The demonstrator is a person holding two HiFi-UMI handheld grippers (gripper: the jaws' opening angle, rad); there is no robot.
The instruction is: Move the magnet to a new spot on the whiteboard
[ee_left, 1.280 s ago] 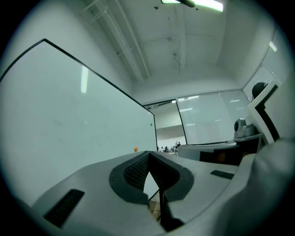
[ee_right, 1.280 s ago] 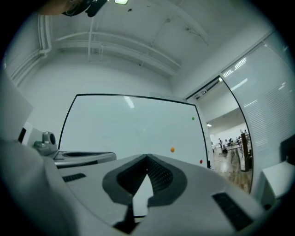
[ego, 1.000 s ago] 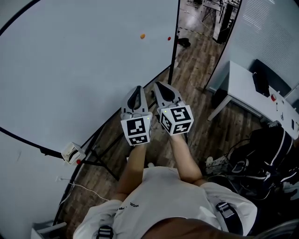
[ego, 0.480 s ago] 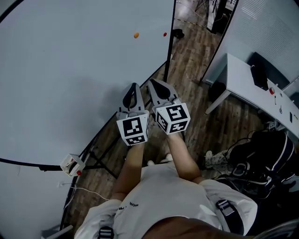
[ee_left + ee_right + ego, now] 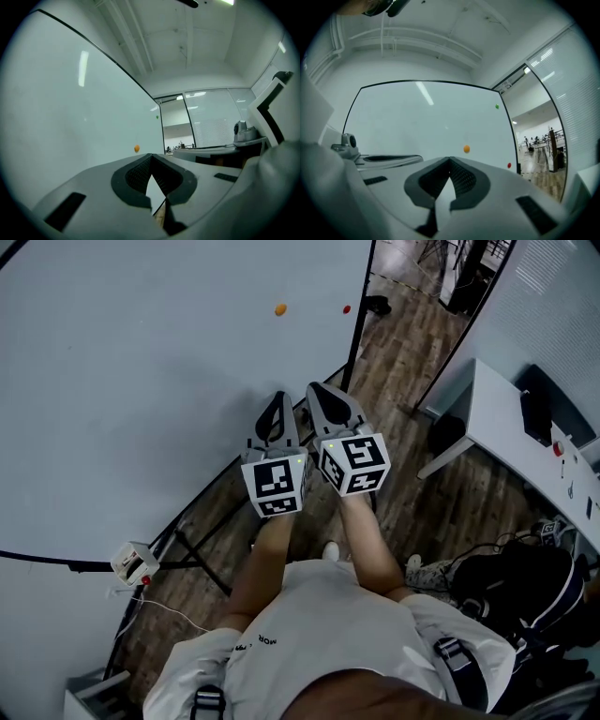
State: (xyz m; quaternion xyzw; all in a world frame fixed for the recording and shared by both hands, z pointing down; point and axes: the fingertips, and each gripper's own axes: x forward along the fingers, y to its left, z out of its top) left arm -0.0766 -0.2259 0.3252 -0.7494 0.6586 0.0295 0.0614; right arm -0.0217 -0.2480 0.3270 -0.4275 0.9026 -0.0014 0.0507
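My head view looks steeply down from above; both gripper views face level toward the far whiteboard (image 5: 141,381), which all 3 share.

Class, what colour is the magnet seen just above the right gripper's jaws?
Orange magnet; clearest in the right gripper view.

The floor (image 5: 403,418) is brown wood. A white table (image 5: 497,418) stands on the right, with a black thing (image 5: 536,413) lying on it. A black bag (image 5: 516,587) sits on the floor near the table. The wall (image 5: 553,306) on the right is pale, with thin lines like blinds. The ceiling (image 5: 187,42) is white with pipes (image 5: 417,42). A long lamp (image 5: 228,2) shines up there.
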